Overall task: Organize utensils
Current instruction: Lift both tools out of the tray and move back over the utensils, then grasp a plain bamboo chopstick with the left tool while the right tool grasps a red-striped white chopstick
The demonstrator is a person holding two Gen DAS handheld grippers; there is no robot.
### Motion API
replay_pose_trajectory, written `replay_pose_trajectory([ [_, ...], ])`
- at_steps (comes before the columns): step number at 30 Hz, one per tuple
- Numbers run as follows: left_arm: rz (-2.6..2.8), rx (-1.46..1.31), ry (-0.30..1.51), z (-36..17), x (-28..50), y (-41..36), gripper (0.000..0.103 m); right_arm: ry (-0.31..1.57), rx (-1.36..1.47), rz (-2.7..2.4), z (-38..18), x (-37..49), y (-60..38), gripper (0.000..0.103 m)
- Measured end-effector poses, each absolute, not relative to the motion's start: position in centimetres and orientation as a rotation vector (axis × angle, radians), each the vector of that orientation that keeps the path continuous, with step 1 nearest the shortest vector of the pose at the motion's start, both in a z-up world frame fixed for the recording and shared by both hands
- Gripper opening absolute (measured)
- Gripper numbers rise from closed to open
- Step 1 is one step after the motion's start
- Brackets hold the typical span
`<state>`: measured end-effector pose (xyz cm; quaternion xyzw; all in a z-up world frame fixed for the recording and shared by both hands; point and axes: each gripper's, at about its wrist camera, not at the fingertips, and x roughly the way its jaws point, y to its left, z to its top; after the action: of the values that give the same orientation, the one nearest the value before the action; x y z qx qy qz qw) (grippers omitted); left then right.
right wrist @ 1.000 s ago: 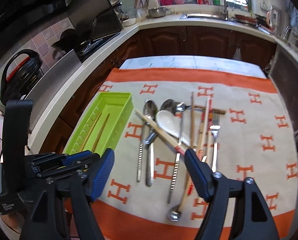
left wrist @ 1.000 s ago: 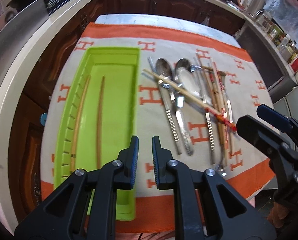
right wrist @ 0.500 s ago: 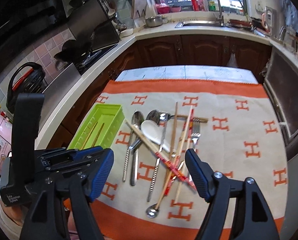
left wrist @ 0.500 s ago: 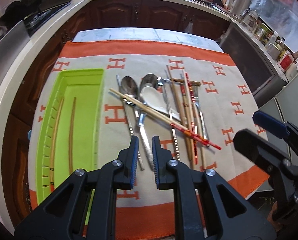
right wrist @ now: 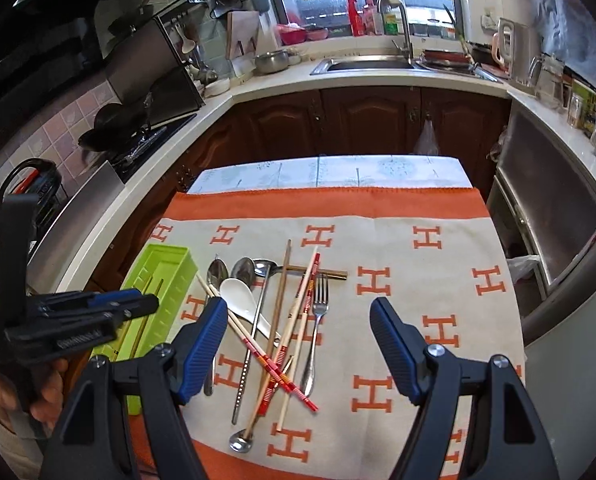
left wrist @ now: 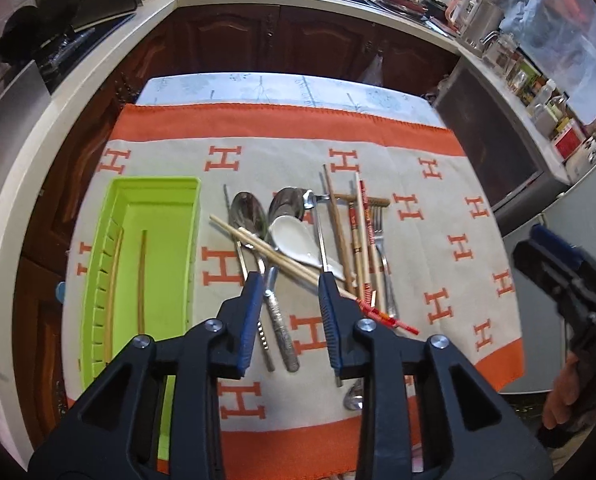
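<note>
Now, at left of the frame, the green tray holds two wooden chopsticks. Centre, a white spoon and one fork lie among loose utensils on the H-printed cloth. Left tongs, earlier nearly closed, gape moderately, empty; right tongs stay wide, empty.
</note>
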<state>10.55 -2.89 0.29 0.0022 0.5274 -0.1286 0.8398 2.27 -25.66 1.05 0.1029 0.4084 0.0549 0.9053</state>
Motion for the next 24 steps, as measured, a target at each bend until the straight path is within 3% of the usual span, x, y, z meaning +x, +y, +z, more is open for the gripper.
replay_pose_trajectory([
  [3, -0.256, -0.019, 1.141, -0.1, 11.3, -2.6, 0.026, 0.870, 0.209, 0.134, 0.3, 3.1, -25.7, 0.073],
  [8, -0.279, -0.095, 1.217, -2.5, 12.4, -2.5, 0.026, 0.925, 0.218, 0.196, -1.6, 4.6, -24.9, 0.063],
  [14, -0.262, -0.146, 1.259, -5.8, 13.4, -2.5, 0.026, 1.027, 0.200, 0.284, -5.1, 7.1, -22.9, 0.046],
  [19, -0.263, -0.259, 1.321, -9.3, 14.2, -2.5, 0.026, 1.161, 0.203, 0.392, -8.9, 9.5, -21.4, 0.026],
  [24, -0.244, -0.369, 1.347, -11.9, 15.2, -2.4, 0.022, 1.217, 0.197, 0.419, -10.8, 10.0, -21.2, 0.023],
])
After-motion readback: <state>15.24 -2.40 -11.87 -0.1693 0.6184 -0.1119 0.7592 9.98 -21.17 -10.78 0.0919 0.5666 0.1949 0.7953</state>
